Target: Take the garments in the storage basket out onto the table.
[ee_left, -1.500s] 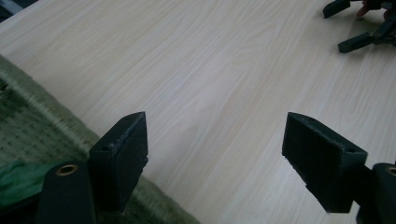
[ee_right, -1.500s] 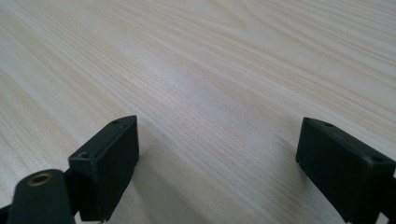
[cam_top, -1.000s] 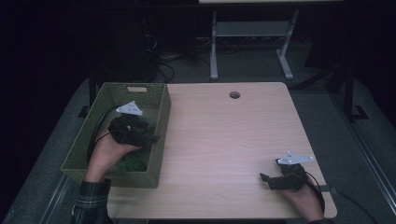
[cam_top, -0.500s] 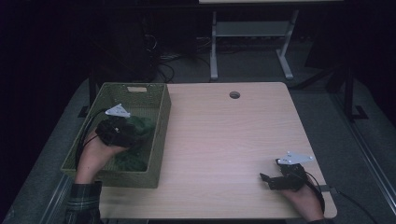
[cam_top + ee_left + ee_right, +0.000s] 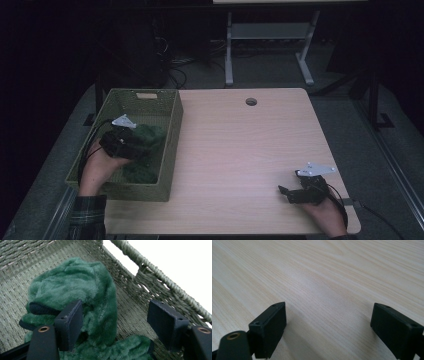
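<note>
— At the left of the high view, why was the left gripper (image 5: pixel 131 145) down inside the woven basket (image 5: pixel 170 145)?

— To reach the green plush cloth (image 5: pixel 82 295) lying there, I'd judge; its jaws stood spread, one pad against the fleece (nothing pinched yet).

— And the right gripper (image 5: pixel 292 192)?

— Parked low at the lower right of the worktop (image 5: pixel 240 145), jaws wide apart, holding nothing.
</note>
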### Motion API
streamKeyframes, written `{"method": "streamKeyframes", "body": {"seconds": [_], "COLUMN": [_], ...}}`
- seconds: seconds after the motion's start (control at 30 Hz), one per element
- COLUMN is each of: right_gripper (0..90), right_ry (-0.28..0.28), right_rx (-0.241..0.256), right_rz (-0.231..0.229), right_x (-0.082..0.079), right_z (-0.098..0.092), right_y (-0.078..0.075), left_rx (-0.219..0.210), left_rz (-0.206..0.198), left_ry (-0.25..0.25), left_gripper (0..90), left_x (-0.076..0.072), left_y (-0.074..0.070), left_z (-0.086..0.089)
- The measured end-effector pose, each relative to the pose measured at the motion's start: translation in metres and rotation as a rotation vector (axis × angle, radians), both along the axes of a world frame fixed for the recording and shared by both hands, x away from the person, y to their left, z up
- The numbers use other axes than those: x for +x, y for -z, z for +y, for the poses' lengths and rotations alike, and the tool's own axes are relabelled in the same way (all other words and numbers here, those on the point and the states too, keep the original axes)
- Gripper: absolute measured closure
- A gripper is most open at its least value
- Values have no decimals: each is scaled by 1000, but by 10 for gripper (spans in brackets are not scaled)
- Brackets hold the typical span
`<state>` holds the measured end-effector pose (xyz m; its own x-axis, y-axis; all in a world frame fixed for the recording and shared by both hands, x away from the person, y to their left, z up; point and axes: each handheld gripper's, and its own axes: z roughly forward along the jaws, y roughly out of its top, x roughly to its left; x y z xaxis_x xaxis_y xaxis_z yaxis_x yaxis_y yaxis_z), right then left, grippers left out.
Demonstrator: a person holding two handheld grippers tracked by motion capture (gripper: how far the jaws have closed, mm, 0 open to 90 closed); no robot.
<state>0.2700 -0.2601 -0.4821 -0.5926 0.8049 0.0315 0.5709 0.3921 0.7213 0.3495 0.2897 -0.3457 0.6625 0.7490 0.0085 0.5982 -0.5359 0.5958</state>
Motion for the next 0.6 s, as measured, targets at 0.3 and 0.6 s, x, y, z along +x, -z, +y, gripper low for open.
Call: {"method": "streamKeyframes", "body": {"seconds": [0.3, 0.6], "right_gripper": [128, 128], "right_ry": [-1, -2], "right_rx": [-1, 0], "right_rz": [-3, -4], "right_x": [0, 0], "right_z": [0, 0], "right_y": [0, 0], "left_rx": [27, 82], "left_rz": [18, 50], "left_ry": [-18, -36], "left_gripper": [228, 192], "left_x": [3, 10], "left_y": [9, 23], "left_z": [5, 7]}}
